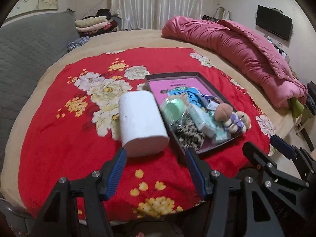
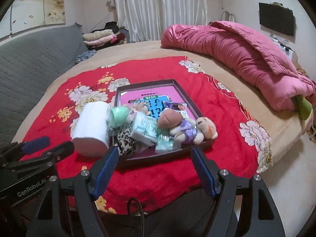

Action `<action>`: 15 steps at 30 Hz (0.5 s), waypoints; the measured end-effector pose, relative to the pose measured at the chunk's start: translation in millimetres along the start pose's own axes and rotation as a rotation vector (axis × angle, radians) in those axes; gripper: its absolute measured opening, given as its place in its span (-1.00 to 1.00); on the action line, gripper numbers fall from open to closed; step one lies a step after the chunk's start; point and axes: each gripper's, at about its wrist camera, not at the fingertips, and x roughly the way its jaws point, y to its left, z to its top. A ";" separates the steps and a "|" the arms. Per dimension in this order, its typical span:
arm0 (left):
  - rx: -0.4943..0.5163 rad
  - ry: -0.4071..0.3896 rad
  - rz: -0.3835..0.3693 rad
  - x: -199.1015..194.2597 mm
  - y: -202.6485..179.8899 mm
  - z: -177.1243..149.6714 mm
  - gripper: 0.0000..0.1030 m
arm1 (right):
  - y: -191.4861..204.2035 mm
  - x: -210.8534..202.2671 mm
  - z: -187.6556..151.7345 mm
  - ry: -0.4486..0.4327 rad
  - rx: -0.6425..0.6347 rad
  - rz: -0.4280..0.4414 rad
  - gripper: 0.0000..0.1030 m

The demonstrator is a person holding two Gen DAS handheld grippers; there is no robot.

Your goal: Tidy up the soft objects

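Bedroom scene: red floral blanket (image 1: 59, 138) covers the bed, pink quilt (image 1: 237, 45) bunched at the far side. We see a dark tray (image 2: 167, 83) on the blanket holding plush toys (image 2: 189, 130), tissue packs (image 2: 144, 130) and a leopard-print cloth (image 2: 126, 140). White paper roll (image 1: 142, 122) lies just beside the tray. Our left gripper (image 1: 156, 156) and right gripper (image 2: 154, 154) both hover with jaws apart, nothing between them.

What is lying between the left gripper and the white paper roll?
Nothing: in the left wrist view only bare red floral blanket separates the open left gripper from the white paper roll.
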 end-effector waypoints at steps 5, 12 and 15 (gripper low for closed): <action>-0.013 -0.015 0.003 -8.8 6.8 -8.3 0.18 | -3.8 -4.7 -1.9 -0.003 0.021 -0.008 0.50; -0.011 -0.026 -0.008 -13.3 4.9 -10.6 0.18 | -0.9 -10.7 -8.5 0.005 0.003 -0.013 0.50; -0.011 -0.022 -0.013 -13.9 4.3 -11.6 0.18 | 1.2 -14.2 -10.9 -0.001 -0.005 -0.014 0.50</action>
